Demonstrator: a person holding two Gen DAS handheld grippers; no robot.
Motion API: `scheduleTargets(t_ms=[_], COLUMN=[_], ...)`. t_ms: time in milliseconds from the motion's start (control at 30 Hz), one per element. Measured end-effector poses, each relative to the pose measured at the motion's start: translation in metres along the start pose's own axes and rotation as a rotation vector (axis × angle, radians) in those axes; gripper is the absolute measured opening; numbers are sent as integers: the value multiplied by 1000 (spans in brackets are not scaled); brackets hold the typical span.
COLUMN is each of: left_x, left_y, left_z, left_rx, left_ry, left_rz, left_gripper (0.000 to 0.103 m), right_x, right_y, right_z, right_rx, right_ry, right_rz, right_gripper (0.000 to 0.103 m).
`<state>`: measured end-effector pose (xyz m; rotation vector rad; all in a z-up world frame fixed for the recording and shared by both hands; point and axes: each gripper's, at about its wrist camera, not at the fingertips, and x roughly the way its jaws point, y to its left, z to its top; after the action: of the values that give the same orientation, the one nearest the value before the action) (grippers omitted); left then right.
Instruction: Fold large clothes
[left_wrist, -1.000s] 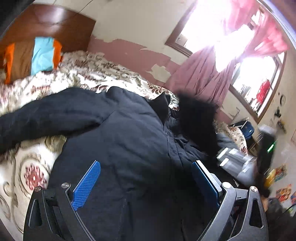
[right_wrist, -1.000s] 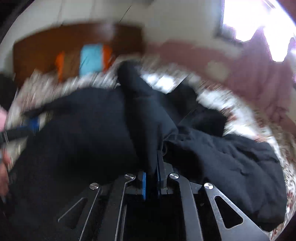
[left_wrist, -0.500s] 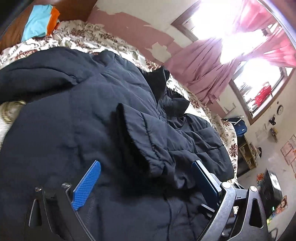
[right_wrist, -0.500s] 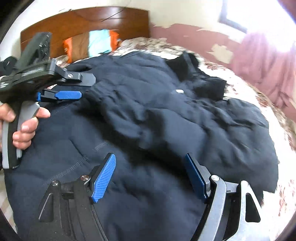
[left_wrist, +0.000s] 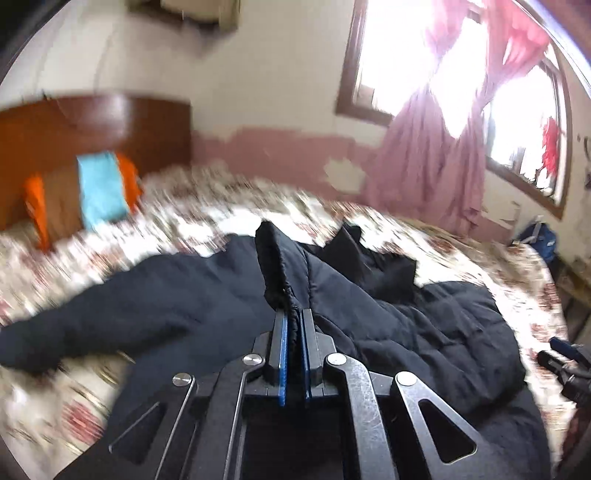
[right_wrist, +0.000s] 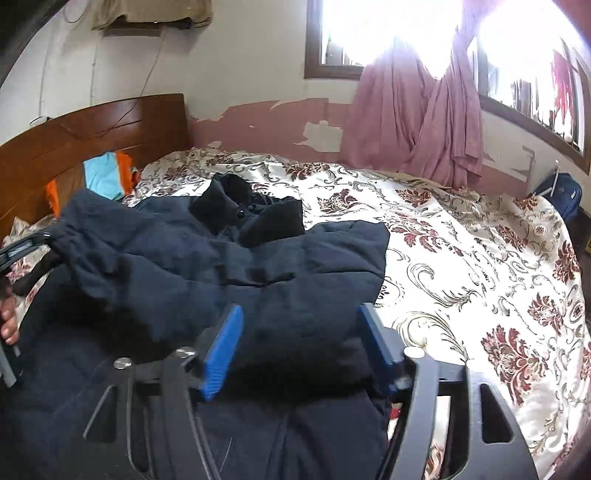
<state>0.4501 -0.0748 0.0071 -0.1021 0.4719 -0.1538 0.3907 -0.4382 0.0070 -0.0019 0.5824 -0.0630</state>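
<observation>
Bedroom with peeling pink and cream walls, pink curtains (right_wrist: 413, 110) drawn beside bright windows, and a wooden headboard (right_wrist: 92, 129) at the far end. A floral bedspread (right_wrist: 461, 240) in cream and dark red covers the bed. An orange, brown and turquoise pillow (left_wrist: 92, 192) leans against the headboard.

A large dark navy padded jacket (right_wrist: 240, 266) lies spread across the bed, collar toward the headboard, its quilted body rumpled and partly doubled over itself. The left wrist view is blurred by motion.

The left gripper (left_wrist: 293, 321) has its blue pads pressed together on a gathered cuff at the end of a sleeve (left_wrist: 275, 266), which rises in a dark ridge above the jacket body. In the right wrist view this same gripper shows at the left edge, held by the person's hand (right_wrist: 9, 321), with the sleeve draped from it.

The right gripper (right_wrist: 299, 332) is wide open and holds nothing; its blue pads (right_wrist: 221, 350) hover just above the jacket's lower body.

The jacket looks soft, bulky and fairly light for its size, with puffy filling that would spring back and resist a sharp crease. Its smooth shell fabric may slide within a pinch. Firmer edges such as the cuff, hem, seams or collar seem the safest places to grip, since a pinch on loose padding would likely slip.
</observation>
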Motion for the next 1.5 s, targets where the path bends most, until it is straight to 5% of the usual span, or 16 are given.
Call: scheduleTargets(t_ms=[100, 333, 400, 567, 633, 733, 800, 867, 1033, 1200, 1300, 1333, 1500], left_x=[6, 46, 56, 58, 53, 38, 14, -7, -27, -41, -43, -45, -38], left_y=[5, 25, 36, 51, 58, 74, 89, 106, 165, 229, 261, 270, 297], left_z=[4, -22, -30, -39, -42, -47, -53, -58, -66, -98, -109, -112, -118], left_rx=[61, 101, 64, -39, -93, -220, -321, -396, -629, -777, -922, -971, -1137], left_ry=[23, 179, 223, 223, 207, 171, 93, 27, 69, 29, 6, 4, -23], left_rz=[72, 173, 172, 109, 55, -47, -98, -93, -43, 153, 157, 151, 69], left_gripper=[6, 7, 8, 13, 19, 51, 82, 95, 96, 101, 103, 103, 103], right_x=[30, 116, 136, 144, 146, 145, 138, 137, 138, 137, 131, 118, 79], right_y=[9, 49, 54, 64, 67, 74, 75, 74, 80, 82, 89, 93, 121], right_z=[3, -12, -20, -33, -34, -38, -40, -38, -39, -39, -29, -20, 21], right_rx=[-5, -98, -112, -150, -162, -186, -198, -206, -230, -245, -269, -255, -61], right_ry=[49, 273, 343, 324, 317, 299, 286, 279, 265, 292, 302, 246, 68], right_rz=[21, 42, 33, 8, 2, -1, -4, -3, -3, -14, -56, -61, 75], right_gripper=[34, 31, 32, 34, 36, 42, 47, 51, 70, 74, 91, 92, 99])
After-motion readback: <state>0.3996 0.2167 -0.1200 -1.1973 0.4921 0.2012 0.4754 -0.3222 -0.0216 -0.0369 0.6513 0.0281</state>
